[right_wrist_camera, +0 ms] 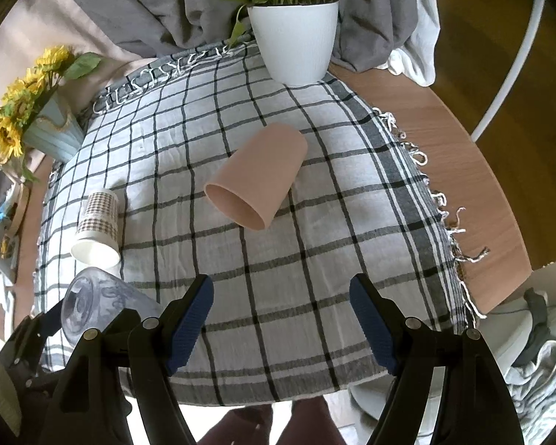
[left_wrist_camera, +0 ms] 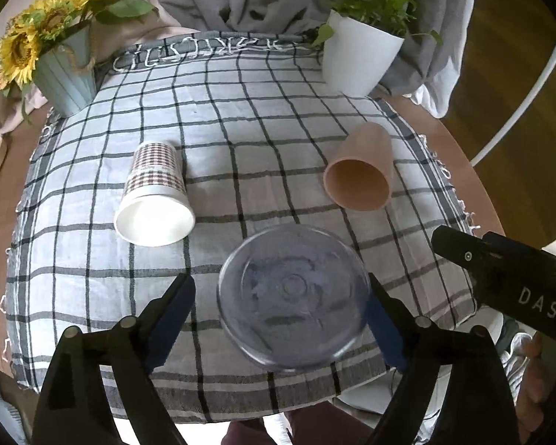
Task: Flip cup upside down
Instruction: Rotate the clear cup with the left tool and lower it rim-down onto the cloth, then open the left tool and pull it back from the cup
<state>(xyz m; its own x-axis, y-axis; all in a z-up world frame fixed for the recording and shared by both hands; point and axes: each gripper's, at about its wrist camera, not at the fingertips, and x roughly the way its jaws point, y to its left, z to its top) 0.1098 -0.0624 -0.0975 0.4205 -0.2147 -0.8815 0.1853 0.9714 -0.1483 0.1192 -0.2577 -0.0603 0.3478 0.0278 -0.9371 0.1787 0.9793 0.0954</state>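
1. While spread wide over the checked grey-and-white tablecloth (right_wrist_camera: pixel 278 252), right gripper (right_wrist_camera: pixel 281 319) grasping nothing.
2. Left gripper (left_wrist_camera: pixel 281 319) released, one pad (left_wrist_camera: pixel 383 328) touching clear round plastic cup (left_wrist_camera: pixel 293 296), base upward, near centre.
3. Farther: tipped checked paper cup (left_wrist_camera: pixel 154 194) left, tipped peach plastic cup (left_wrist_camera: pixel 359 172) right.

soft, even daylight in both fisheye views; the checked cloth (left_wrist_camera: pixel 241 141) is evenly lit, with faint shadows beside the paper cup (left_wrist_camera: pixel 154 194) and pink cup (left_wrist_camera: pixel 359 168). the clear cup (left_wrist_camera: pixel 293 296), nearest the lens, is motion-blurred. beyond the cloth, straight lines bow strongly and the frame corners fall to black vignette.
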